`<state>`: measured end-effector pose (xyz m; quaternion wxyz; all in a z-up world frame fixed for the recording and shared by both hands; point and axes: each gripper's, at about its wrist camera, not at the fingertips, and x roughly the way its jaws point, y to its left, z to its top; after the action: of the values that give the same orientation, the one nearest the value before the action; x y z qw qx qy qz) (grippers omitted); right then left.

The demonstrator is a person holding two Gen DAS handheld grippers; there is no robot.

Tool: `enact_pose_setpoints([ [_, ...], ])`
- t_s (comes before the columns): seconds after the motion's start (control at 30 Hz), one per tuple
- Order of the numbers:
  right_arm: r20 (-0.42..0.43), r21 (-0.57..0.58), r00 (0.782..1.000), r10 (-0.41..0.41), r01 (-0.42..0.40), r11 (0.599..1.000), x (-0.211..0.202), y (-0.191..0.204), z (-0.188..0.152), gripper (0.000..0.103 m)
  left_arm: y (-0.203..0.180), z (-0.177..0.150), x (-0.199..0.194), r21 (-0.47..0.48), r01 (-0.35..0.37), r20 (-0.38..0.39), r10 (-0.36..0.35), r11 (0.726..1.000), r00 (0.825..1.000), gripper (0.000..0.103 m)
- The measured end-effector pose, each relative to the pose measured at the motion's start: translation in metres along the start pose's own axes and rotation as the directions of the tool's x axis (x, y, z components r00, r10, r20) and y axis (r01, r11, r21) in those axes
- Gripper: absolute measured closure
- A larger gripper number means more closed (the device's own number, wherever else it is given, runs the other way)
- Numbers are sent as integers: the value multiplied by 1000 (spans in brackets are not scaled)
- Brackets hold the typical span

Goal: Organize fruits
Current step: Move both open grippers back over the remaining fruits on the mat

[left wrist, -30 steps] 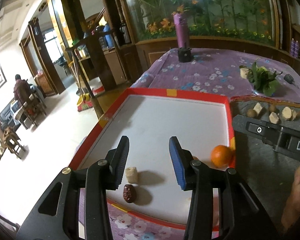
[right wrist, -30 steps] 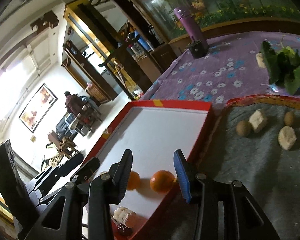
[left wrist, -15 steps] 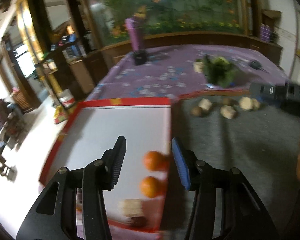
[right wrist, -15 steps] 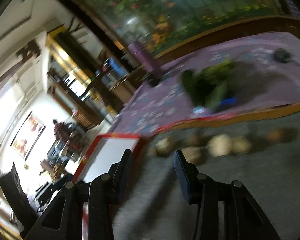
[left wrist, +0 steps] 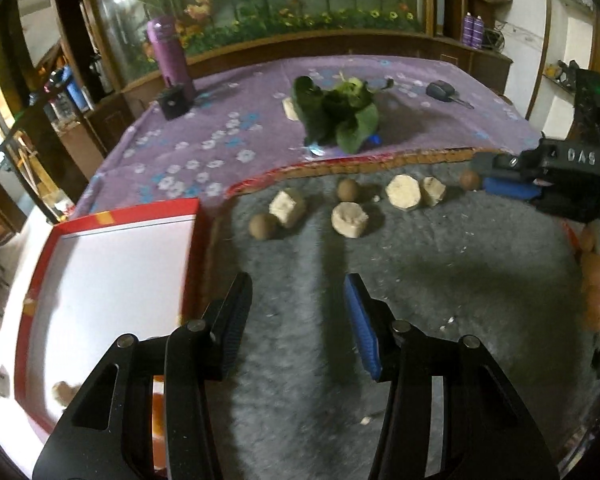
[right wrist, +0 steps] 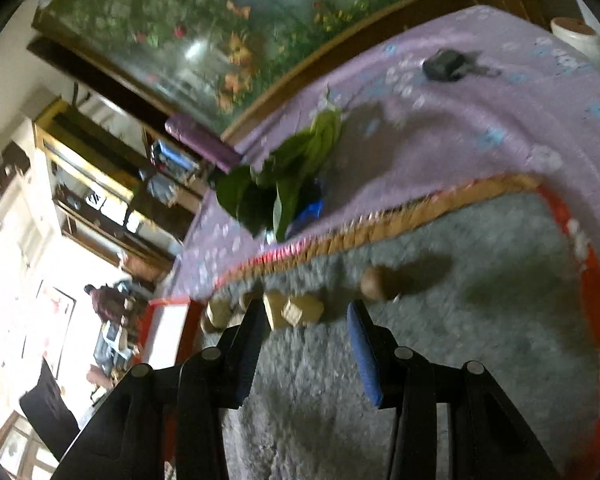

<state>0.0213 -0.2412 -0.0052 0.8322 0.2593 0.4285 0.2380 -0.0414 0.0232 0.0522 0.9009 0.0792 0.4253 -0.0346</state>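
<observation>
Purple flowered cloth (left wrist: 228, 136) is covering the desk, with a grey mat (left wrist: 440, 280) lying over its near part, orange-red trim along the mat's far edge. Red-rimmed white tray (left wrist: 112, 264) is sitting just left of the mat, touching its edge; something orange (left wrist: 158, 412) is showing in the tray's near corner behind the left hand-held gripper's arm, plus a small blurred pale piece (left wrist: 62, 391) beside it. Leafy green bunch (left wrist: 336, 116) is lying on the cloth beyond the mat, purple bottle (left wrist: 168, 56) standing at the far left corner, dark key fob (left wrist: 440, 90) far right. On the mat, a loose row of fruits is lying near the far edge: pale cut chunks (left wrist: 350, 220) and small round brown fruits (left wrist: 263, 226), some touching. Left hand-held gripper (left wrist: 298, 320) is hanging over bare mat, jaws spread with nothing between them, having just been opening. Right hand-held gripper (right wrist: 306, 344) is pointing at the same row from the right side, jaws apart and empty; pale chunks are sitting just past its left finger, one round brown fruit (right wrist: 374, 282) just beyond the blue-padded one. Right view is blurred.
</observation>
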Motion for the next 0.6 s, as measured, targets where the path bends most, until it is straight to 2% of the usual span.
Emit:
enact_pose_setpoints([
  [0.07,-29,-17,1000,7,-8,1000,7,5,-6,61,-3,4,7,2,15,-13,-15,1000,1000,56],
  [0.17,-51,-63,998,-23,20,998,17,13,-10,61,-8,10,19,22,44,-36,-43,999,998,56],
  [0.27,-76,-109,993,-93,84,991,30,19,-10,61,-11,17,32,22,92,-70,-90,996,993,56],
  [0.37,-98,-173,976,-197,178,969,44,22,-11,62,-11,23,43,18,118,-100,-115,993,988,56],
  [0.6,-57,-283,962,-268,242,928,59,34,-7,64,-18,38,65,40,133,-124,-127,990,984,56],
])
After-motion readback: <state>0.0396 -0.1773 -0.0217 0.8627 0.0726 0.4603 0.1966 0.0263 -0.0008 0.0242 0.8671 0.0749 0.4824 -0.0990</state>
